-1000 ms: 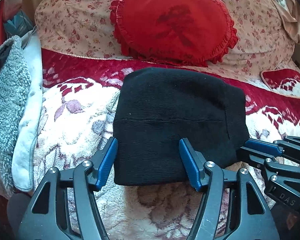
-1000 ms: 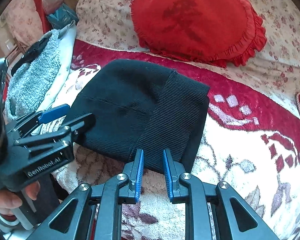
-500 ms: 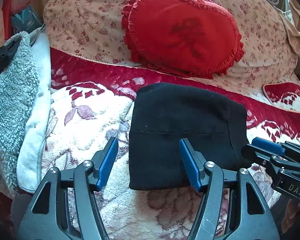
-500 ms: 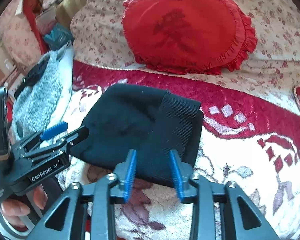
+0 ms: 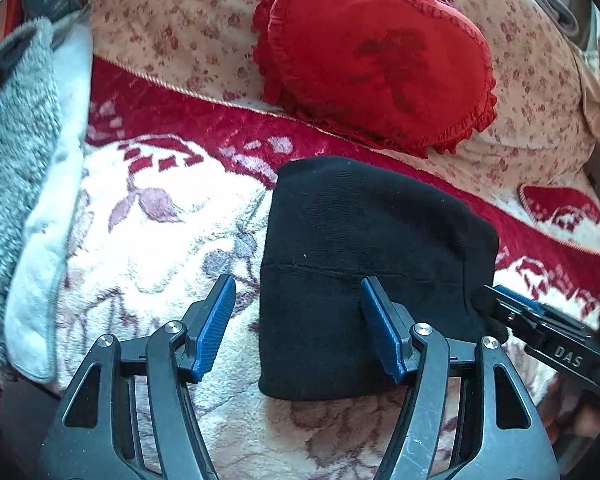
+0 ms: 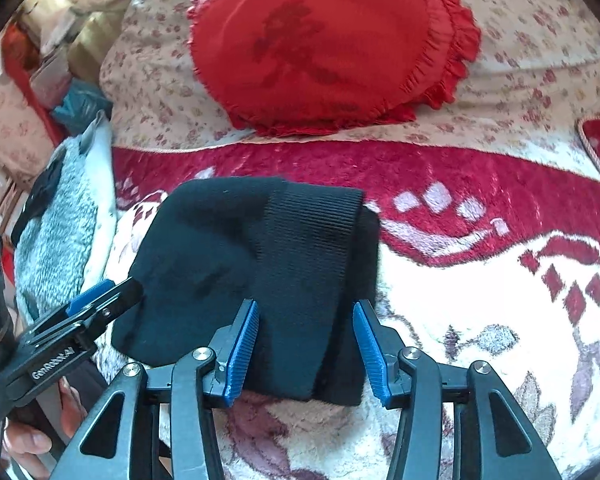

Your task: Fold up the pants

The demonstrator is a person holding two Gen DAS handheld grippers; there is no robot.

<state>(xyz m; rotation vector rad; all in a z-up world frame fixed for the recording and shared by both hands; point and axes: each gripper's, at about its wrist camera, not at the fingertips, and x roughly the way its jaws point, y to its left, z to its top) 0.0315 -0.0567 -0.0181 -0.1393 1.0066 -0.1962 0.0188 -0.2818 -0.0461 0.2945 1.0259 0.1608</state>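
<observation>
Two tongs standing released over folded black pants

Two pairs of tongs are hovering over one small bundle. The black pants are lying folded into a compact rectangle on the bed blanket, which is showing a cream and dark red flower pattern. In the right wrist view the ribbed waistband is lying on top of the fold, toward the right side of the bundle.

The left tongs are standing wide open, and their jaws have just been opening a little more. One blue pad is sitting over the bare blanket just beside the left edge of the pants, and the other pad is sitting over the black cloth. The pads are not pressing on anything.

The right tongs are also released; their jaws have just been opening. The near edge of the pants is lying between the two blue pads, but the pads are standing apart from the cloth, so nothing is being gripped.

Behind the pants a red heart-shaped cushion is resting on a flowered pillow. At the left a grey fluffy garment is lying on the bed. A hand is holding the left tool in the right wrist view
</observation>
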